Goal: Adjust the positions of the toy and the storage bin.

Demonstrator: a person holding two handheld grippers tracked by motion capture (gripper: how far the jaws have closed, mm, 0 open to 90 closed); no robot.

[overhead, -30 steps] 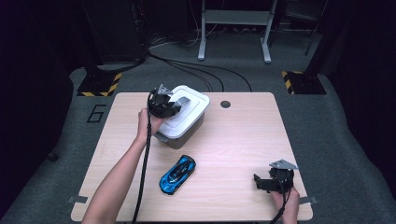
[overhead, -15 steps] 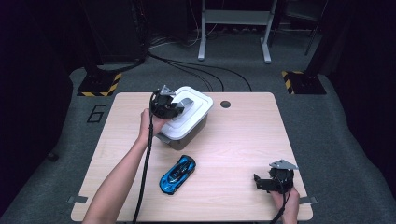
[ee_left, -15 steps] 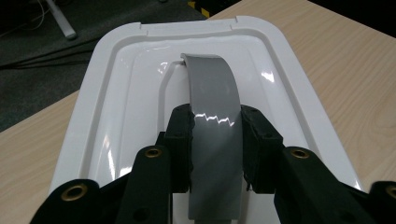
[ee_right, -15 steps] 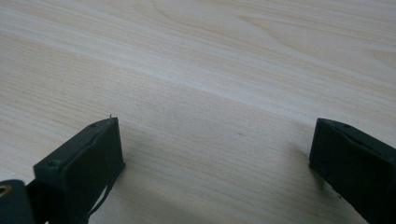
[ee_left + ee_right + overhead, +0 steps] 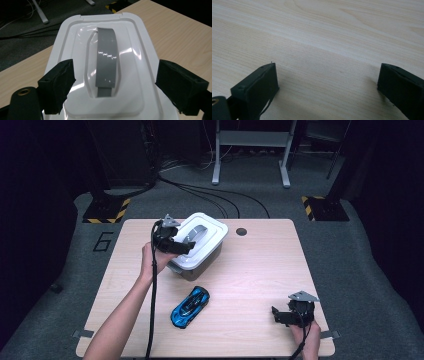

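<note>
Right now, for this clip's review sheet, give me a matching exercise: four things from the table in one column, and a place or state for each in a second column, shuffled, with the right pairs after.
Things:
1. box lid
2. toy car
3. left tool
4. right tool

Places or states:
A. open over bare wood at the table's near right corner
B. white, with a grey handle lying flat along its middle
C. blue, lying on the table on the near side of the box
D. open, its jaws standing either side of the grey handle without touching it

Pairs: 1-B, 2-C, 3-D, 4-A
</note>
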